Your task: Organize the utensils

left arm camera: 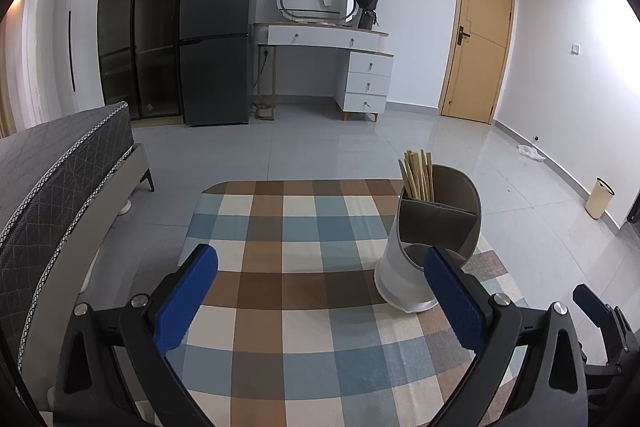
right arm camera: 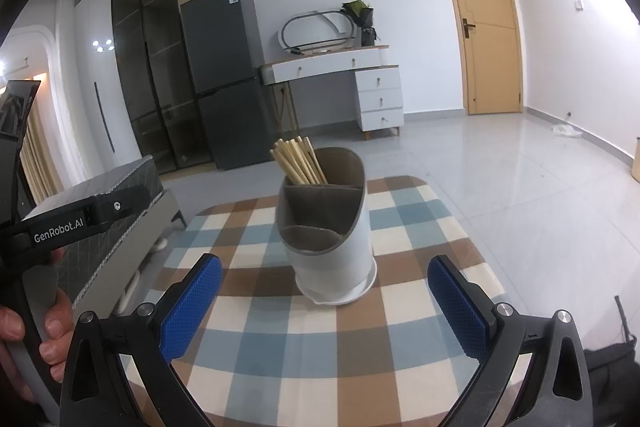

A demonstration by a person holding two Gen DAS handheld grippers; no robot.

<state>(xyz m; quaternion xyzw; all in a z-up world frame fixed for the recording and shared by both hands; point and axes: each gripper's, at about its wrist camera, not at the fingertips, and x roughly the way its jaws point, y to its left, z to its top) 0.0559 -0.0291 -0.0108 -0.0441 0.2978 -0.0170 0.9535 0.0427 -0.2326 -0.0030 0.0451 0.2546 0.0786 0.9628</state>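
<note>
A white utensil holder [left arm camera: 404,279] with a grey-brown divided insert stands on the checked tablecloth [left arm camera: 288,291]. Several wooden chopsticks [left arm camera: 418,175] stick up from its far compartment. In the left wrist view the holder is right of centre, just beyond the right fingertip of my left gripper [left arm camera: 320,267], which is open and empty. In the right wrist view the holder [right arm camera: 332,267] stands centred ahead of my right gripper [right arm camera: 325,275], also open with nothing between its blue pads. The chopsticks [right arm camera: 298,163] lean left there.
A hand holds the other gripper's handle [right arm camera: 60,223] at the left of the right wrist view. A bed [left arm camera: 60,187] stands left of the table. Beyond lie a tiled floor, a dark fridge [left arm camera: 218,27], a white dresser [left arm camera: 332,55] and a wooden door [left arm camera: 478,31].
</note>
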